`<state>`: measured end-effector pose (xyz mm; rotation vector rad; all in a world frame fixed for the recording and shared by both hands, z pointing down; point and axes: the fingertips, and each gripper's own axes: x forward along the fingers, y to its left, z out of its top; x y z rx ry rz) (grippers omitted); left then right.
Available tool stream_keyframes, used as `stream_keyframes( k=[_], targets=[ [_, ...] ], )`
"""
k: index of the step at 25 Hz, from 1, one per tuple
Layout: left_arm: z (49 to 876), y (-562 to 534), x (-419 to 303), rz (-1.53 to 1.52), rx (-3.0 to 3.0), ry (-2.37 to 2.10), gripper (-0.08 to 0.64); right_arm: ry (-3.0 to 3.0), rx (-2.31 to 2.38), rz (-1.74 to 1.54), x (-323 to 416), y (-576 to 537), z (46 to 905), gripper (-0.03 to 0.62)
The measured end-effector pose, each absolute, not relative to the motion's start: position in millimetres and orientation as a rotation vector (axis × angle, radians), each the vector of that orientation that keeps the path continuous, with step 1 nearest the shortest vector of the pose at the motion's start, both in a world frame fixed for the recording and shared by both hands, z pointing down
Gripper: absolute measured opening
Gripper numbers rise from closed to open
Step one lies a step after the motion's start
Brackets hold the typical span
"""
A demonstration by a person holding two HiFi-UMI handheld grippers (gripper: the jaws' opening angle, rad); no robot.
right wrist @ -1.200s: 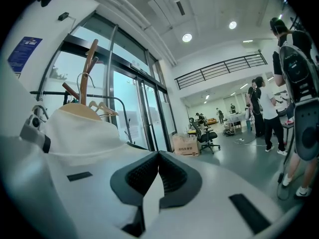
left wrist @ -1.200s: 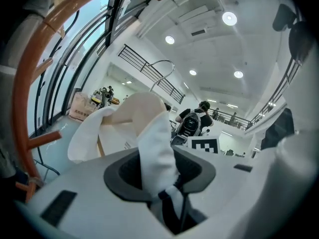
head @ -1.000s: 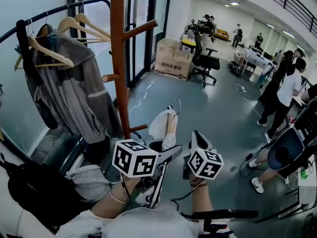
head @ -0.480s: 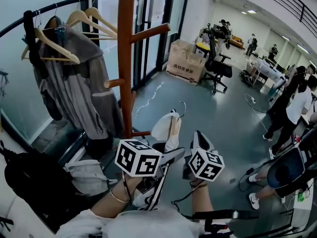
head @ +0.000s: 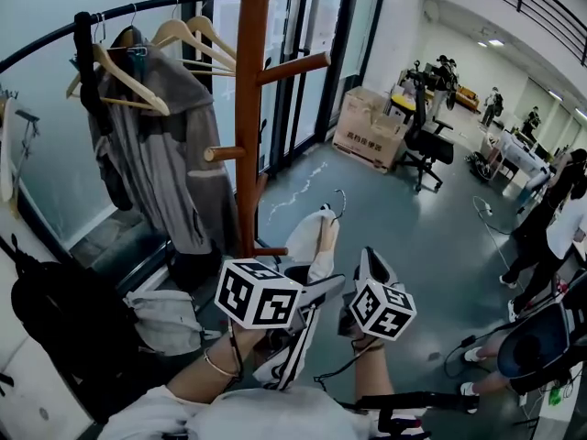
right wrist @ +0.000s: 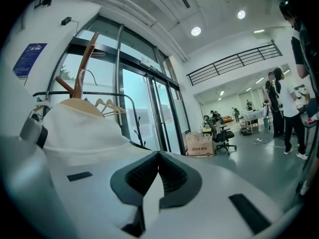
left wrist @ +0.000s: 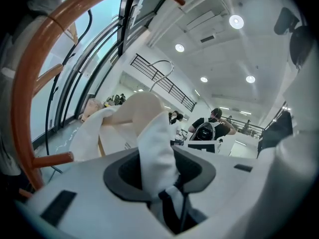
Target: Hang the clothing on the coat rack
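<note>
Now your left tool [left wrist: 160, 172] clamps the white garment [head: 303, 235] on its wooden hanger [left wrist: 137, 108]. Your right tool [right wrist: 157, 176] pinches that cloth too.

One coat rack [head: 249, 108], one white garment [head: 307, 236], one box [head: 370, 136]

Cardboard box [head: 374, 136]; office chair [head: 431, 145]; blk backpack [head: 64, 326]
</note>
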<state>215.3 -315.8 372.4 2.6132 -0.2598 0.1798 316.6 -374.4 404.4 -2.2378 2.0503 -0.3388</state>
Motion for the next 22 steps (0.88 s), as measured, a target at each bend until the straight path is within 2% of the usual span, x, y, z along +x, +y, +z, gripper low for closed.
stream_keyframes(
  k=[22],
  targets=[
    [306.0,-320.0,205.5,0.124,2.709,-0.347,0.15,2.006,-2.174,-0.364,338.1,-342.5,389.5,0.022]
  ],
)
